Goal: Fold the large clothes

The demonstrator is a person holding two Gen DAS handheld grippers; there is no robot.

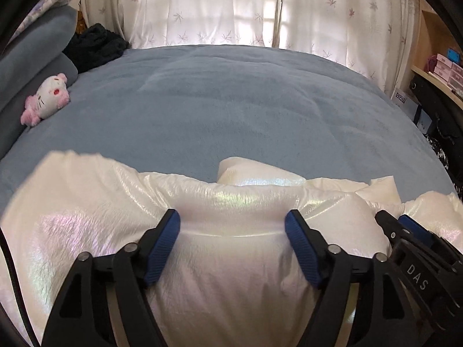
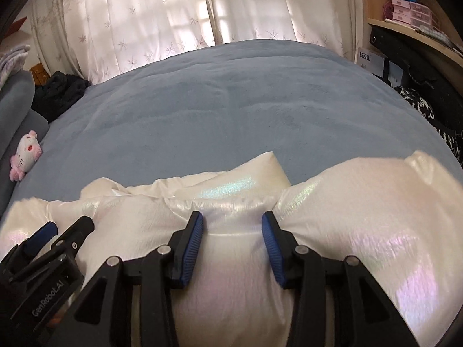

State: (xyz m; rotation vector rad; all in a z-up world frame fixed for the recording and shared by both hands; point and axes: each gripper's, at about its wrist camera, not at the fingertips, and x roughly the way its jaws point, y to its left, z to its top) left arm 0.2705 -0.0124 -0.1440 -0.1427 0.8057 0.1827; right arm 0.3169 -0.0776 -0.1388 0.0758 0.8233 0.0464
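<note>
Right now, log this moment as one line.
left claw: open astride jacket | right claw: open astride jacket | jacket: bunched on bed | fold: not done

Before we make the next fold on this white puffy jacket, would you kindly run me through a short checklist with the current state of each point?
1. Left gripper on the white jacket: jaws wide apart, fabric bulging between them, not clamped. Not ok.
2. Right gripper on the jacket: jaws also apart around a ridge of fabric. Not ok.
3. Grippers clear of each other: side by side, close, apart. Ok.
4. Room on the blue bedspread ahead of the jacket: bare. Ok.
5. Plush toy and dark clothing out of the way: both at the far left edge. Ok.
6. Jacket lying flat: bunched, near part hidden. Cannot tell.
</note>
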